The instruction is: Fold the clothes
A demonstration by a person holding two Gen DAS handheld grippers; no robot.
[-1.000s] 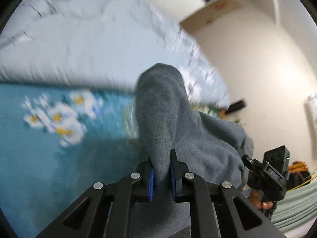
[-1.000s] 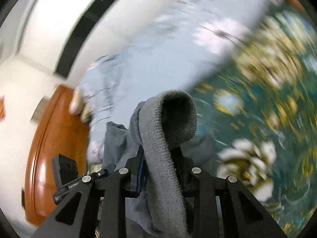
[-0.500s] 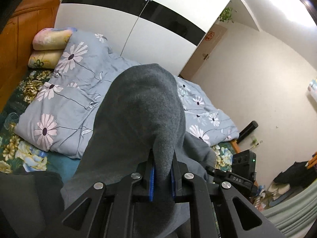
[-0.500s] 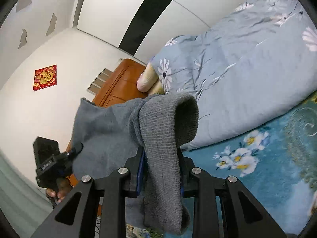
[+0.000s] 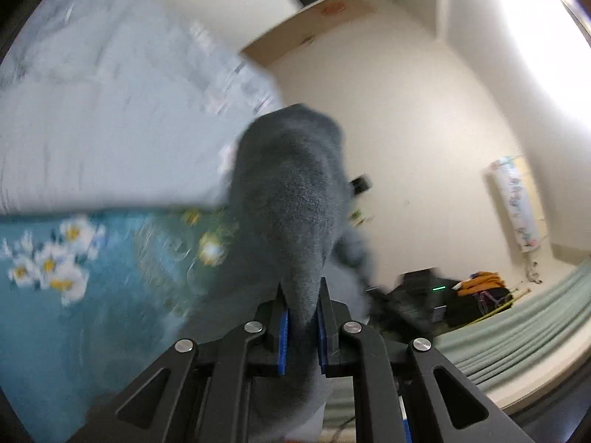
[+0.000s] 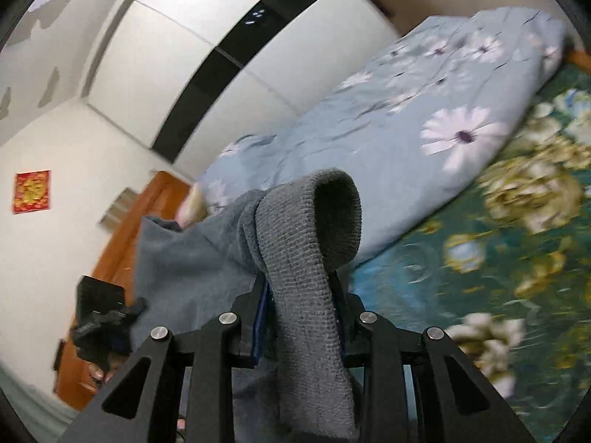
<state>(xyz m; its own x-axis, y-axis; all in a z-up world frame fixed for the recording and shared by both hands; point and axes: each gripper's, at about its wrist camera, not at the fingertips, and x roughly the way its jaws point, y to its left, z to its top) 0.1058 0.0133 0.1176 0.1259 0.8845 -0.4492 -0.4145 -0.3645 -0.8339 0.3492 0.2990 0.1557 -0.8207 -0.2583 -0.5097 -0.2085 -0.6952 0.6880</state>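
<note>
A grey sweater [image 5: 291, 192] hangs in the air between both grippers above the bed. My left gripper [image 5: 301, 317] is shut on a bunched fold of it, which rises between the blue pads [image 5: 282, 332] and hides the view ahead. My right gripper [image 6: 301, 295] is shut on the ribbed knit hem [image 6: 306, 258], which loops up and droops over the jaws. From there the cloth [image 6: 184, 258] stretches left to the left gripper [image 6: 99, 313], seen blurred in the right wrist view. In the left wrist view the right gripper [image 5: 417, 295] is a dark blur at lower right.
Below lies a bed with a teal flowered sheet [image 6: 517, 258] and a pale blue daisy duvet [image 6: 424, 122]. A white wardrobe with a black band [image 6: 221, 55] and an orange wooden headboard [image 6: 122, 229] stand behind. Green curtain [image 5: 517, 325] and clutter on the floor [image 5: 480, 288] at right.
Both grippers swung with the sweater: the left view turned from the wardrobe and pillows toward the sheet and side wall, the right view tilted down over the bed. Both grips held.
</note>
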